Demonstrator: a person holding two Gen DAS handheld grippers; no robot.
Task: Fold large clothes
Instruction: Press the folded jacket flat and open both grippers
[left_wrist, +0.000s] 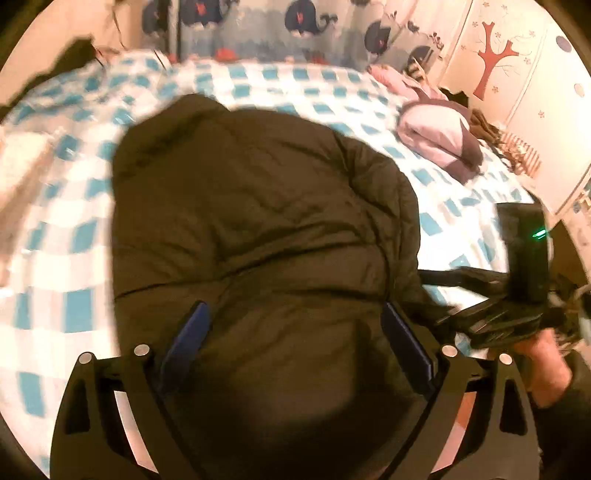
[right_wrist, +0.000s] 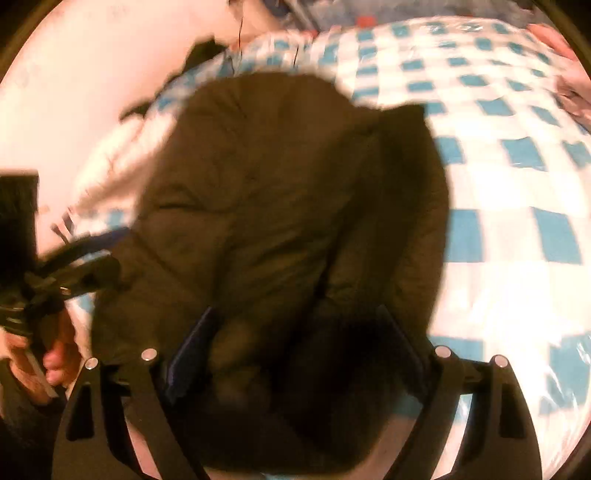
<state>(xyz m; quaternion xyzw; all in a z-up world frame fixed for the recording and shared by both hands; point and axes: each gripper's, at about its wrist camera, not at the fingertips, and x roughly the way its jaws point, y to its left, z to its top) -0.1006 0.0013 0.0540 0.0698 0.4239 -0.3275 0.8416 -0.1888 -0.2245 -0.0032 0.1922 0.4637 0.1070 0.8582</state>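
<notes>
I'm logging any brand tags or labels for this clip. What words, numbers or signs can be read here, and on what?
None can be read.
Dark jacket: no tag or logo shows.
Checked bedcover: only a pattern.
Whale curtain and tree wall decal: pictures, no lettering.
Right gripper: a green light, no text.

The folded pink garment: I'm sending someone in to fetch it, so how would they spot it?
Start at the bed with the blue-and-white checked cover. Beyond the dark puffy jacket in the middle, near the wall with the red tree picture, lies the folded pink garment. It is the only pale pink bundle, with a darker brownish edge.
</notes>
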